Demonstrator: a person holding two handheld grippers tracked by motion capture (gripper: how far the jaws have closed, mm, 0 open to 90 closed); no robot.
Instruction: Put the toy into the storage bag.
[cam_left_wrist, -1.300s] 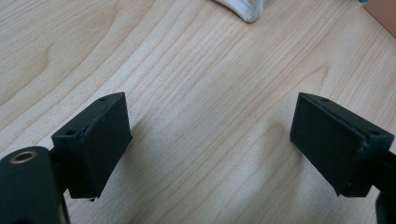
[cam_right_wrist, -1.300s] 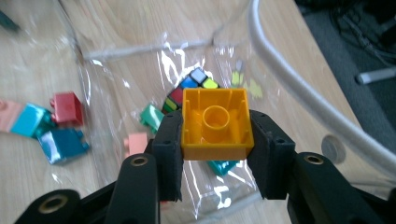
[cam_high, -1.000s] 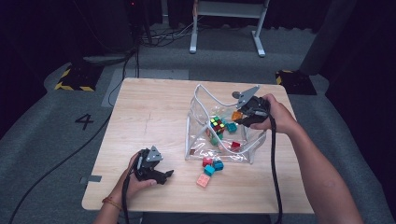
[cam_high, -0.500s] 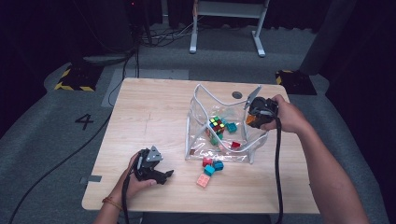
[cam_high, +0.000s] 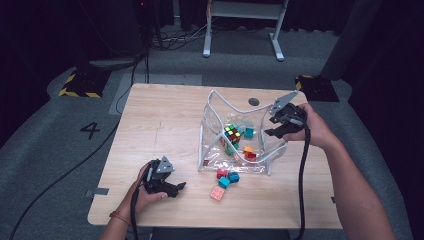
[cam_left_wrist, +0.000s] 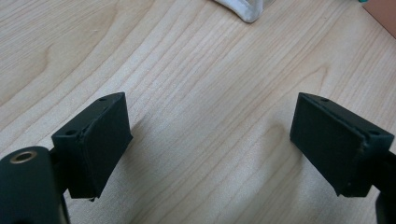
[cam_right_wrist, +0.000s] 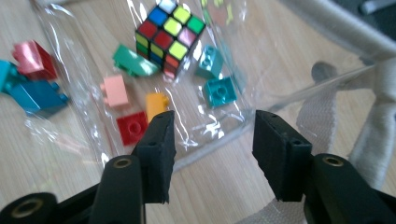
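The clear bag blurs some bricks; one cube lies inside. The right gripper has just been opening, jaws apart around the bag's rim; the left gripper gapes empty.

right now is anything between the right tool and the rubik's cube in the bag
Yes. The clear plastic bag's side wall and its pale piped rim stand between the right tool and the rubik's cube. An orange brick and a red brick also lie inside the bag on that line. The tool's jaws, which have just been opening, hold nothing.
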